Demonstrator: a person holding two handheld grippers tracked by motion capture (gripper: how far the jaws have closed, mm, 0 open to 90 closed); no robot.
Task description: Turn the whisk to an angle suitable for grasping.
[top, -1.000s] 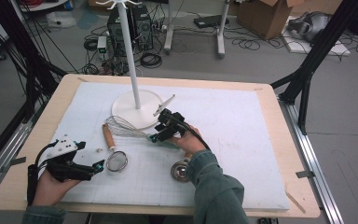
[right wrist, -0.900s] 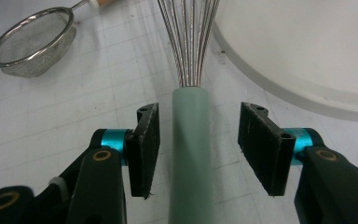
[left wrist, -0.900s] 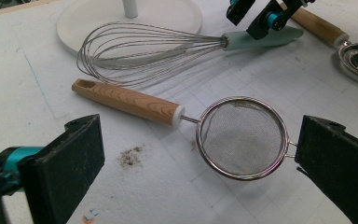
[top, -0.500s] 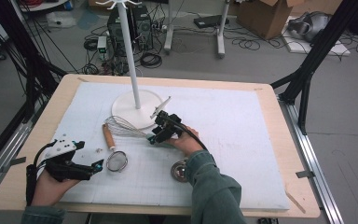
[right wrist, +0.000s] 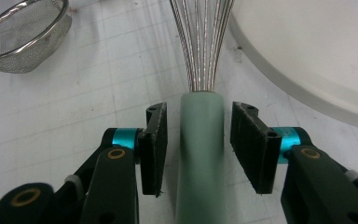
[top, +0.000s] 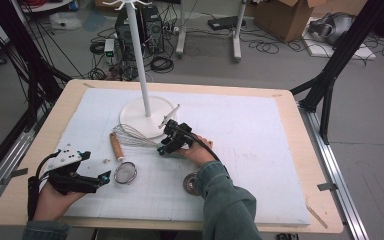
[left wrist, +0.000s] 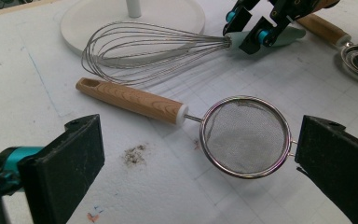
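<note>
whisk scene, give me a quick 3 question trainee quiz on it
1. True or false: the right gripper has its pads pressed tight on the whisk handle.
2. Which thing lies between the left gripper's open jaws? A) the whisk B) the small mesh strainer C) the white stand base
3. Fill in: the strainer's handle is made of ____.

Key
1. False. The pale green handle sits between the jaws, which have just been closing, but a gap shows on each side.
2. B
3. Wood
</note>
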